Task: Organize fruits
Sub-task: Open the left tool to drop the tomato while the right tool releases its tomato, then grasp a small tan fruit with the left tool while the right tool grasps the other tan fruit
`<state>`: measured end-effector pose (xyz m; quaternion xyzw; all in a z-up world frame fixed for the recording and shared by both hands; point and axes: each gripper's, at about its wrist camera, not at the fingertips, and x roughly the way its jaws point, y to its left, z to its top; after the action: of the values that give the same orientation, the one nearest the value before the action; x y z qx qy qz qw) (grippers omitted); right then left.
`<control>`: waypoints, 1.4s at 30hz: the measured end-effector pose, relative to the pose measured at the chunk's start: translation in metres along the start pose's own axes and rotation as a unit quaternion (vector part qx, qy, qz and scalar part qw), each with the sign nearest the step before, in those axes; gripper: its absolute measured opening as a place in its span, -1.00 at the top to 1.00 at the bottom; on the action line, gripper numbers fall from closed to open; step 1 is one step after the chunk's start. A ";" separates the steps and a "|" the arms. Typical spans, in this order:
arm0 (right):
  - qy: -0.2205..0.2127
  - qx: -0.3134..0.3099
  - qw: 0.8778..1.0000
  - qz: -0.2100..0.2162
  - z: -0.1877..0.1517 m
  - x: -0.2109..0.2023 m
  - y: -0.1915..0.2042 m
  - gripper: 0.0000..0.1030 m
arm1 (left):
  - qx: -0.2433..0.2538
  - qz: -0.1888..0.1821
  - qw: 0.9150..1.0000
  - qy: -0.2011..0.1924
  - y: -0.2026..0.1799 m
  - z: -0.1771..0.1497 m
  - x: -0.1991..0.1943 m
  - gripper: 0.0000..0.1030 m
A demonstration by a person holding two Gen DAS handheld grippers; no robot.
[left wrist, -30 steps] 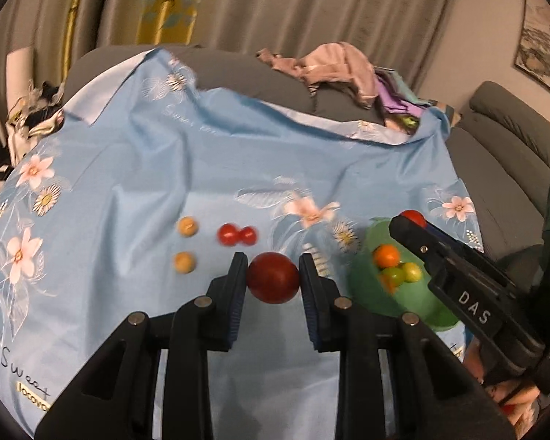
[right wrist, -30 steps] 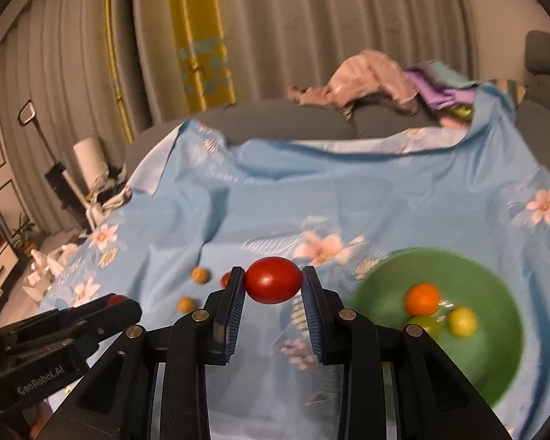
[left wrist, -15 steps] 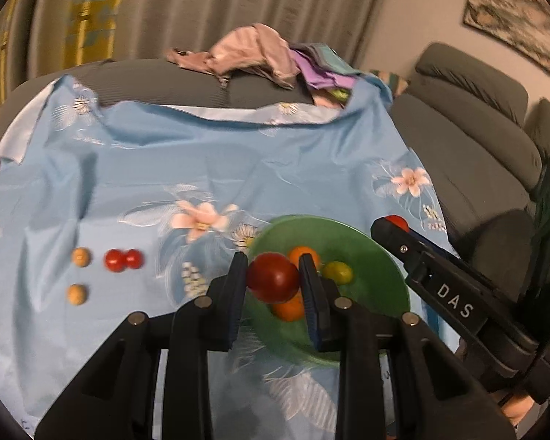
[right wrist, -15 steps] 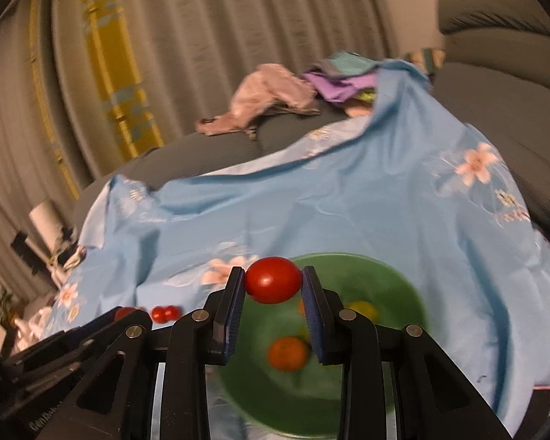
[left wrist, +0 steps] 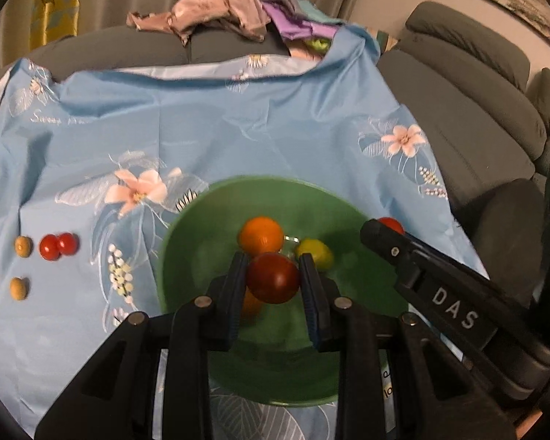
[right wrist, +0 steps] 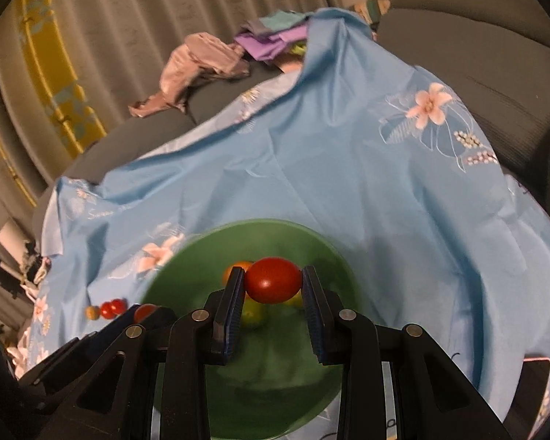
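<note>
Grey sofa point(left wrist: 458, 84), pleated curtains point(right wrist: 128, 36)

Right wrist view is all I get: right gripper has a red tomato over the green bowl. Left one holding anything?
Observer: Yes. The left gripper is shut on a dark red tomato above the green bowl, just as your right gripper holds its red tomato.
Operator: Loose fruit? I count two red, one tan.
Observer: A second tan fruit lies on the blue cloth, nearer the left camera than the first tan fruit.
Operator: Bowl contents? My fingers block it.
Observer: An orange fruit and a yellow-green fruit show clearly; another orange one is partly hidden.
</note>
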<state>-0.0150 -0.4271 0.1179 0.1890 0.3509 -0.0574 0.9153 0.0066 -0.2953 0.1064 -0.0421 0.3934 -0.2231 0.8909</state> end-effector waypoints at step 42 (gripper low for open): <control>0.005 -0.067 0.985 0.158 -0.015 -0.008 0.088 -0.11 | -0.197 0.139 0.969 -0.054 0.259 -0.055 -0.126 -0.14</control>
<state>-0.0087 -0.3401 0.1400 0.1811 0.3243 0.1126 0.9216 -0.0135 -0.0032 0.0898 -0.1735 0.3832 -0.0123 0.9071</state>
